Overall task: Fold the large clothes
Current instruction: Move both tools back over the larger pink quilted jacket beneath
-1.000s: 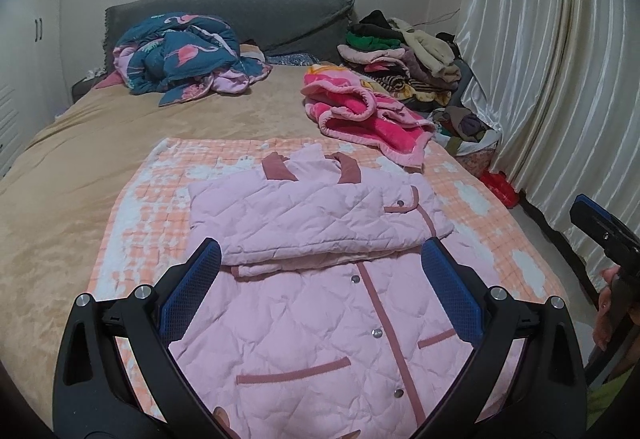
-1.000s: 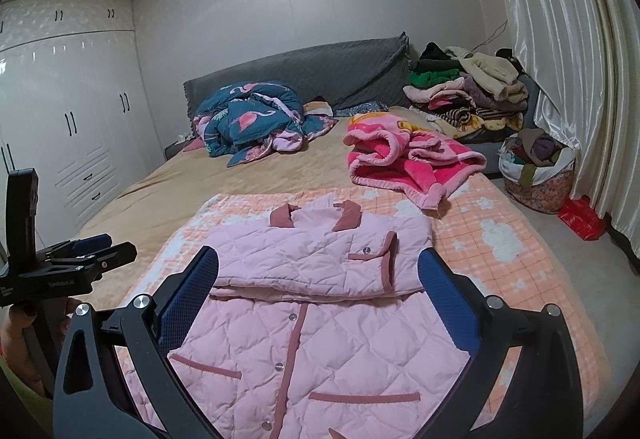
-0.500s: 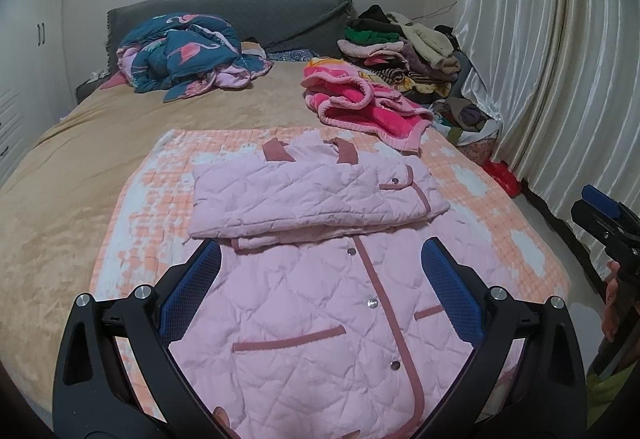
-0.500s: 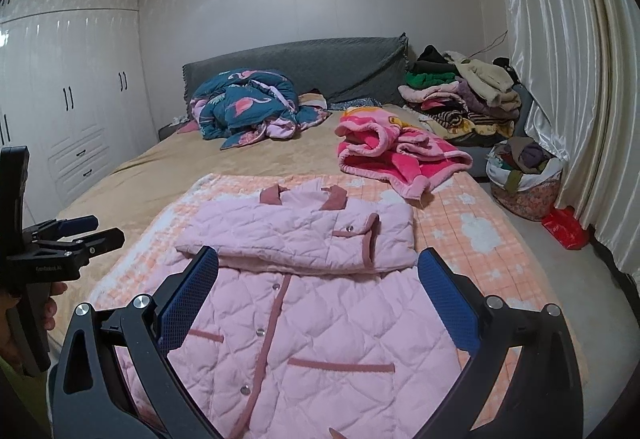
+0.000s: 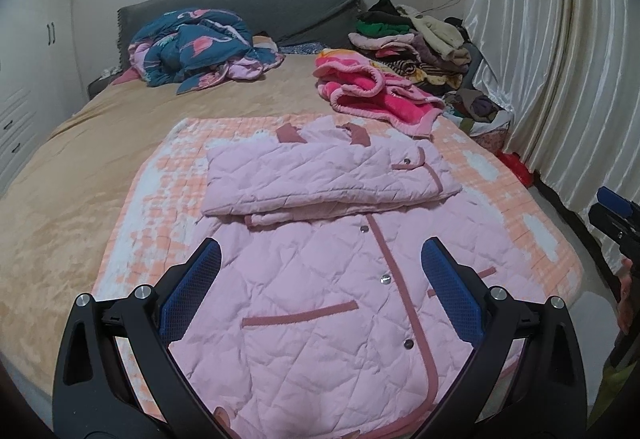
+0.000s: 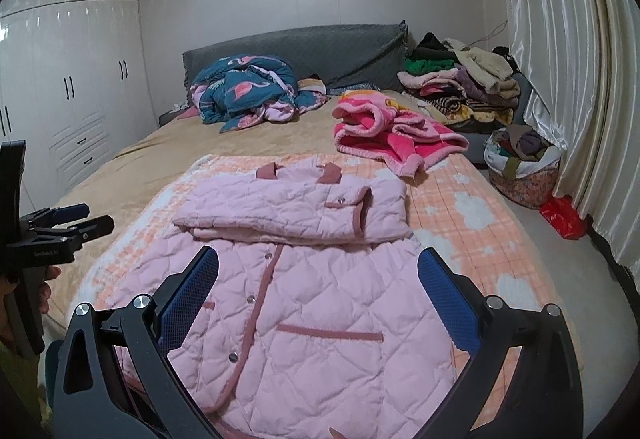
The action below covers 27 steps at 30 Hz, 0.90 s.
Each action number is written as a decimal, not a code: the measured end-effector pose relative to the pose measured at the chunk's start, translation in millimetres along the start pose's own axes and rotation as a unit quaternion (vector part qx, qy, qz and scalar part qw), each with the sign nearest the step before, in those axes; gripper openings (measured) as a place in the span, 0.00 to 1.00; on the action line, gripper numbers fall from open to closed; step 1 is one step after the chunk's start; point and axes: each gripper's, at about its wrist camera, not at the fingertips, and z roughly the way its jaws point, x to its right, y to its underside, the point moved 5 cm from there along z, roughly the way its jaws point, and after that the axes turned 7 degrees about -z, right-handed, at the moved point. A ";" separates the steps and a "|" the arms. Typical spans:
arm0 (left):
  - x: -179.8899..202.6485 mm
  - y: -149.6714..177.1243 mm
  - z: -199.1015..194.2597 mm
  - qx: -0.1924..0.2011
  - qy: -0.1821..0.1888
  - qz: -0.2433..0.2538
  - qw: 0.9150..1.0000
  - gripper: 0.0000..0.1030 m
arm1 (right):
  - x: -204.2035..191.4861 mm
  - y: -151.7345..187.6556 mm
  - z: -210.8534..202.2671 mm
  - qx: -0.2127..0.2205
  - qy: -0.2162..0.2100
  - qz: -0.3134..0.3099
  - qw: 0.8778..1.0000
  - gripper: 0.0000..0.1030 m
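Note:
A pale pink quilted jacket (image 5: pixel 320 291) (image 6: pixel 316 303) with dusty-rose trim lies front up on an orange checked blanket (image 5: pixel 508 207) (image 6: pixel 452 199) on the bed. Both sleeves are folded across its chest in a flat band (image 5: pixel 320 179) (image 6: pixel 288 207) below the collar. My left gripper (image 5: pixel 320 259) hangs open above the jacket's lower half, nothing between its blue pads. My right gripper (image 6: pixel 318 259) is open too, over the same part from the other side. Each gripper shows at the edge of the other's view, held by a hand.
A bright pink fleece garment (image 5: pixel 372 95) (image 6: pixel 392 135) lies beyond the blanket. A teal flamingo quilt (image 5: pixel 196 47) is heaped by the grey headboard. Stacked clothes (image 6: pixel 456 87) and a full bag (image 6: pixel 520 163) stand at the right near the curtain. White wardrobes (image 6: pixel 72 99) line the left.
Both grippers have drawn back toward the foot of the bed, so more of the jacket's lower half shows. The jacket itself has not moved.

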 end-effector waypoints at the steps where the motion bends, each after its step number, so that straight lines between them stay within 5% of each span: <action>1: -1.1 2.3 0.4 -0.001 -0.001 0.000 1.000 0.91 | 0.5 2.5 -0.6 -0.003 0.000 0.000 1.000 0.96; 27: -41.6 60.3 19.1 -0.048 -0.058 0.007 0.997 0.91 | 56.5 88.3 9.5 -0.080 0.036 0.042 0.995 0.96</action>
